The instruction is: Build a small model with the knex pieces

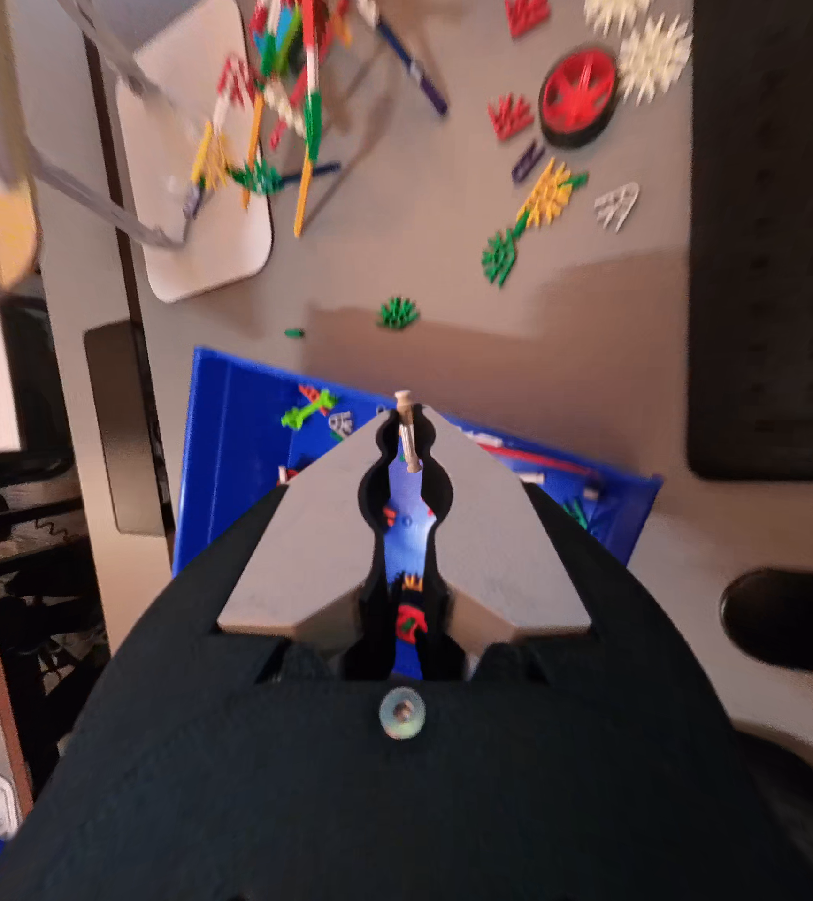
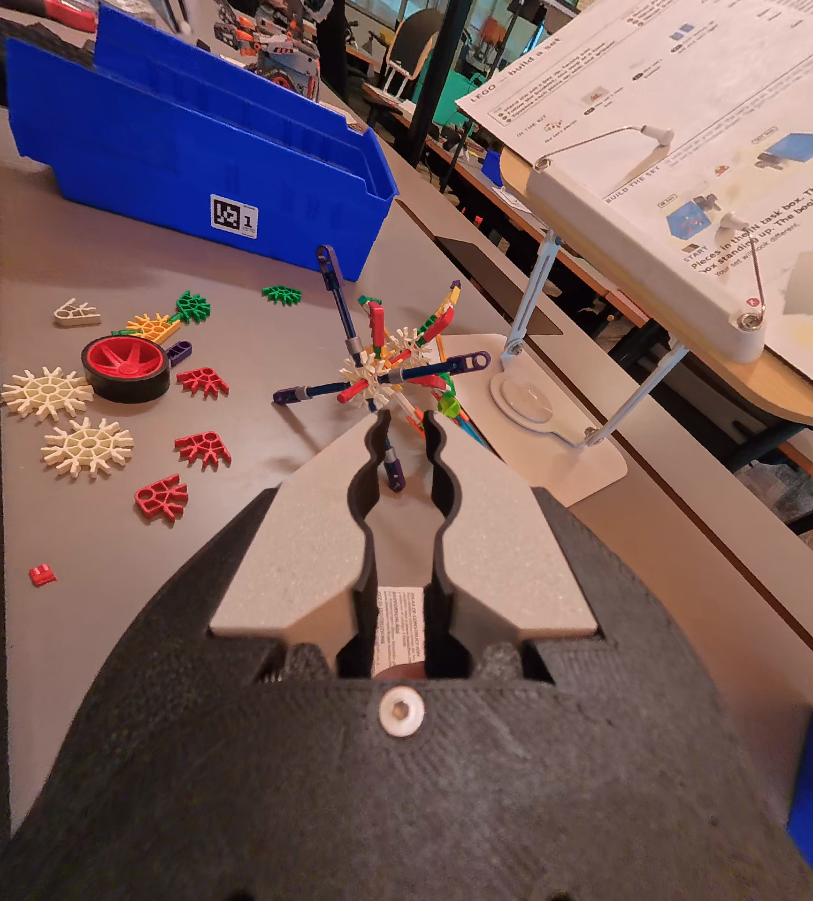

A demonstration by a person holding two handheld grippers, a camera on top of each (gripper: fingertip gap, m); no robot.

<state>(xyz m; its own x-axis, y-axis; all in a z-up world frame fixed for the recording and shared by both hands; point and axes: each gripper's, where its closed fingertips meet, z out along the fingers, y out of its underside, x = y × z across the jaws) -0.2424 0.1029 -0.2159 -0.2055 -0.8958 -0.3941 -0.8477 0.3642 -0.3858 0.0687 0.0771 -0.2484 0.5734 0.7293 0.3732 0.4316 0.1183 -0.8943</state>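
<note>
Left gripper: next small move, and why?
Probably carry the short grey rod forward toward the rod-and-connector model. The left gripper is shut on it above the blue bin, and the right gripper sits open at the model.

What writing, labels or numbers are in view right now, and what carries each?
I do not transcribe writing; its carriers:
White sticker on the blue bin: code pattern and print.
Instruction sheet on the tilted stand: headings, small print.
Printed slip seen through the right gripper: tiny.
</note>
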